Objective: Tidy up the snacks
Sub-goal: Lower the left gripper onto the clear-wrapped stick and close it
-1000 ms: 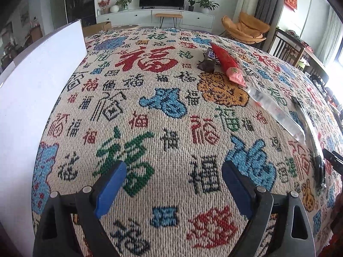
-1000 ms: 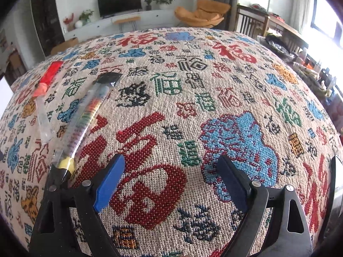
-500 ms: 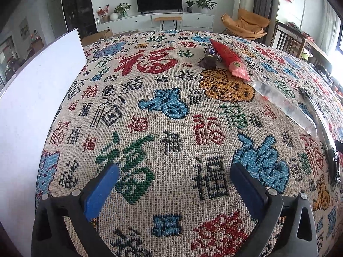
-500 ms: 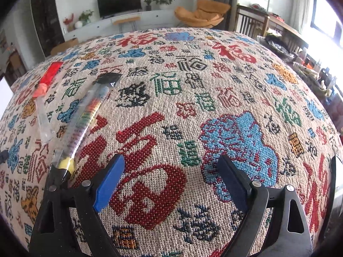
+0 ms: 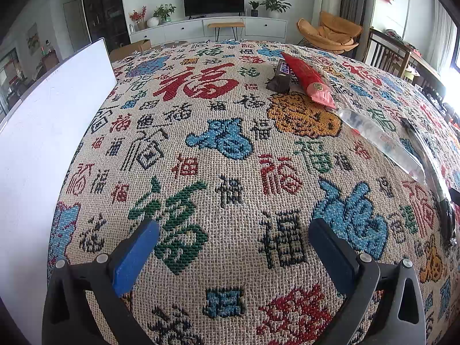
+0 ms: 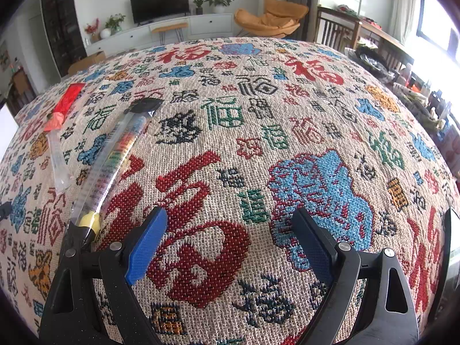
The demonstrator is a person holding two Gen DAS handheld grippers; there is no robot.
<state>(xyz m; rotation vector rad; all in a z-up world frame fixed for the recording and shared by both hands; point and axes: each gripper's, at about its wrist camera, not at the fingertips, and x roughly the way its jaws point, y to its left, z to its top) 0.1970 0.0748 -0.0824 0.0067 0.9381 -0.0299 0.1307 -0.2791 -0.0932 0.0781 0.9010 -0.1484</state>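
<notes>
Snacks lie on a patterned woven tablecloth (image 5: 230, 149). In the left wrist view a long red packet (image 5: 307, 79) rests at the far right, a small dark chocolate bar (image 5: 279, 77) beside it, a clear packet (image 5: 379, 143) nearer, and a long black-ended tube (image 5: 431, 172) at the right edge. My left gripper (image 5: 233, 241) hovers open over bare cloth, well short of them. In the right wrist view the colourful candy tube (image 6: 115, 158), the clear packet (image 6: 59, 158) and the red packet (image 6: 64, 106) lie to the left. My right gripper (image 6: 230, 227) is open, the tube's yellow end just left of its left finger.
A white board (image 5: 43, 149) stands along the table's left edge. Behind the table are a TV cabinet (image 5: 212, 27), an orange chair (image 5: 330, 33) and a wooden chair with clutter (image 6: 373, 46) at the right.
The left gripper's jaws spread wider and its view tipped slightly. The right gripper and all snacks stayed put.
</notes>
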